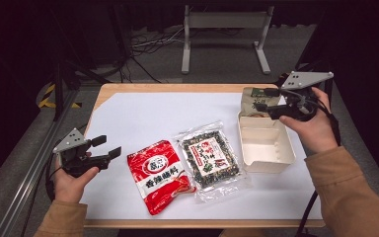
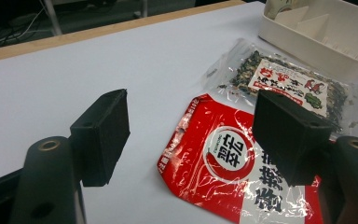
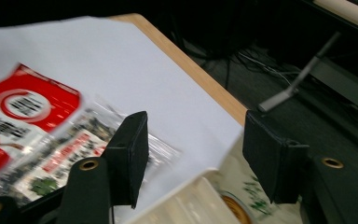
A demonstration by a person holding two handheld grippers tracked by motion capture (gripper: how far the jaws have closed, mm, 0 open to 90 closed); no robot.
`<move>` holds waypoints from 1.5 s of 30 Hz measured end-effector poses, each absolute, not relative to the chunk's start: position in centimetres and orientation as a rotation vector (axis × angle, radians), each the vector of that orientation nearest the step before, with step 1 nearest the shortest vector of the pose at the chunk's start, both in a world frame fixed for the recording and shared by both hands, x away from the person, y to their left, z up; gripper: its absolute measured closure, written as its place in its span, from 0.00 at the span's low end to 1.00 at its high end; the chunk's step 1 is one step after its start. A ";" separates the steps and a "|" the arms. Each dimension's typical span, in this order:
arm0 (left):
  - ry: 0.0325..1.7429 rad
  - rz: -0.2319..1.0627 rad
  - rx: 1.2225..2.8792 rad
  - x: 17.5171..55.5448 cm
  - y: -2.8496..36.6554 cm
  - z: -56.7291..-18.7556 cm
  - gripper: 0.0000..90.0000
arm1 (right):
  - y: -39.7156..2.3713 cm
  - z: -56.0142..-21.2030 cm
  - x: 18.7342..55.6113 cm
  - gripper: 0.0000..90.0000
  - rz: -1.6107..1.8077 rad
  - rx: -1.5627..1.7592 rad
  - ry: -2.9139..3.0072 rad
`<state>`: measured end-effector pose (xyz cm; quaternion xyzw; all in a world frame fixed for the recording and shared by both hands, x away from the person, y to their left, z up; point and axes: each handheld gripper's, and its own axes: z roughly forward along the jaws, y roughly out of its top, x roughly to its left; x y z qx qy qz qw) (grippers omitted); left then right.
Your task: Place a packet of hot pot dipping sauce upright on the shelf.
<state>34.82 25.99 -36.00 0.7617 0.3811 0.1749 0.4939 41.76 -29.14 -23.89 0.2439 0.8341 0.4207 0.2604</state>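
While our left gripper (image 1: 107, 146) hovered near the worktop's left edge with its jaws spread and nothing between them, our right gripper (image 1: 261, 99) hung over the far right corner, released too, its jaws parted around empty air. Just beneath it a green packet (image 1: 253, 100) stood tucked in the far end of the white tray (image 1: 266, 164), which sat by the right edge. The red packet (image 1: 159, 174) lay flat on the white sheet (image 1: 148, 113) toward the near edge, and the clear seaweed packet (image 1: 210, 157) lay just beside it, between it and the tray.
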 end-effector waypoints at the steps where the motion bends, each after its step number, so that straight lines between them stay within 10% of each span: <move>1: 0.925 0.423 1.848 34.8 26.0 -36.0 0.31 | -29.1 -23.9 41.8 0.45 1.139 0.661 2.259; 45: 1.119 0.334 2.002 38.2 23.0 -42.3 0.32 | -22.0 -28.6 34.2 0.45 1.405 0.468 2.344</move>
